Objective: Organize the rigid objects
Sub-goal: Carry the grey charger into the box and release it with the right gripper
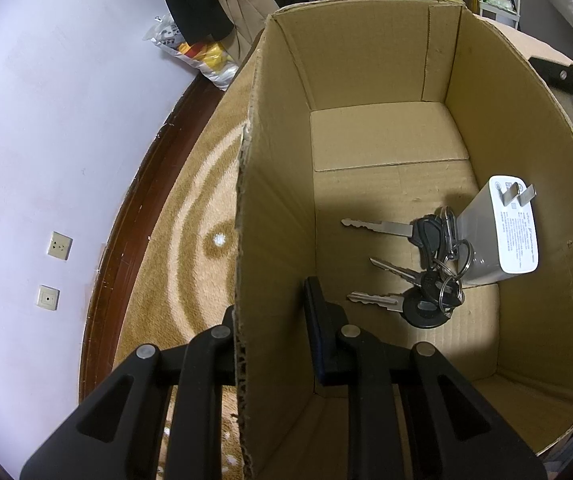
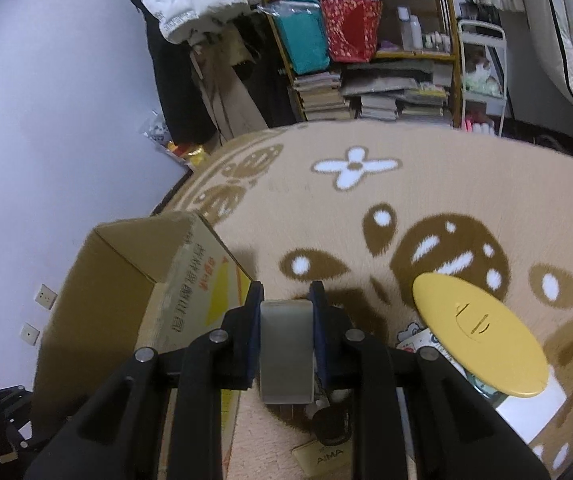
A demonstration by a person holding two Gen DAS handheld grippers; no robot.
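Note:
In the left wrist view an open cardboard box (image 1: 366, 60) stands on the rug. A bunch of keys (image 1: 426, 272) and a white charger plug (image 1: 498, 228) lie on its floor. My left gripper (image 1: 274, 312) straddles the box's left wall (image 1: 270, 240), one finger outside and one inside, gripping the wall. In the right wrist view my right gripper (image 2: 286, 300) is shut on a roll of grey tape (image 2: 285, 350), held above the rug just right of the box (image 2: 118, 280).
A yellow round lid (image 2: 478, 328) lies on papers at the right. A small card marked AIMA (image 2: 322, 458) and a dark round object (image 2: 332, 424) lie under the right gripper. Bookshelves (image 2: 366, 60) and hanging clothes stand behind. A wall runs along the left.

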